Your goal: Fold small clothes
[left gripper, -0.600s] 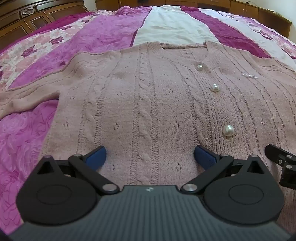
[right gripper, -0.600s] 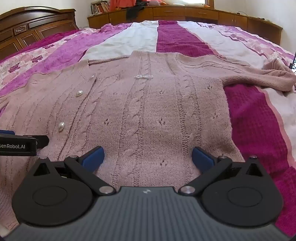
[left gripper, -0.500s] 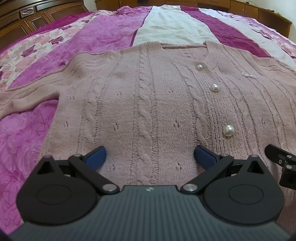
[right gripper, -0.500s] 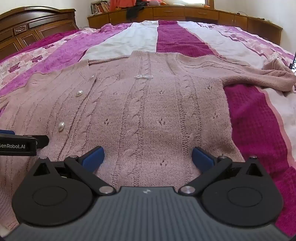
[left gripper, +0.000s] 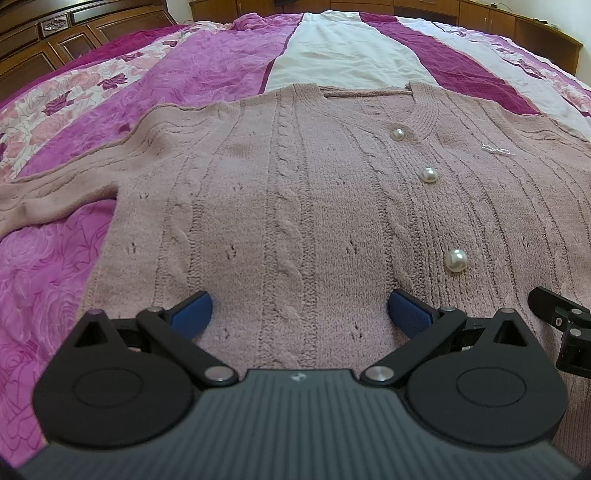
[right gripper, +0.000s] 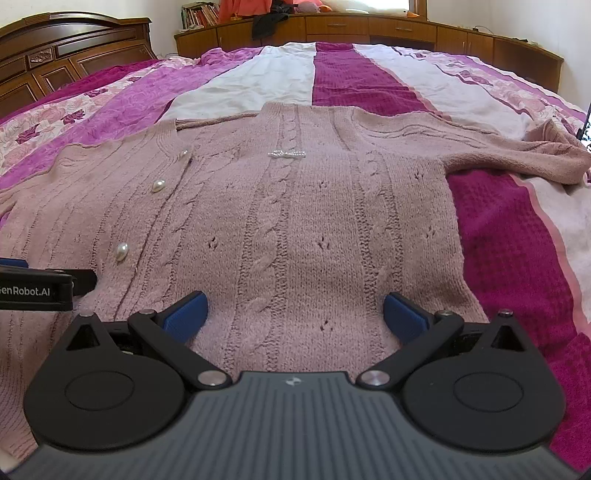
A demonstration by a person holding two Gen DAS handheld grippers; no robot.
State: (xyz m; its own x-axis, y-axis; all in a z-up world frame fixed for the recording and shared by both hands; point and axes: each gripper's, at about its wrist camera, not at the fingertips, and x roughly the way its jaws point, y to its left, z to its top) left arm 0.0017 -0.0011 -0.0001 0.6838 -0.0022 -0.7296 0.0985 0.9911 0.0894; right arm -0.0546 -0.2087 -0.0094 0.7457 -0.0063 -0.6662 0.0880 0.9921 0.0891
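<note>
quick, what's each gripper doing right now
Left gripper: open, holding nothing, over the cardigan.
Right gripper: open, holding nothing, over the same cardigan.

You face a bed with a striped magenta, white and floral bedspread (right gripper: 351,85), a carved dark wooden headboard (right gripper: 55,62) at left, low wooden cabinets (right gripper: 369,27) beyond, books (right gripper: 199,14) stacked atop, pale walls (right gripper: 546,22)

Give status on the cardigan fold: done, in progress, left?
Done: the pink cable-knit cardigan lies spread flat, front up and buttoned, on the striped bedspread. In hand: nothing; the left gripper and right gripper sit open at the hem end, gripping no fabric. Left: everything; both sleeves are out sideways and no fold shows.
</note>
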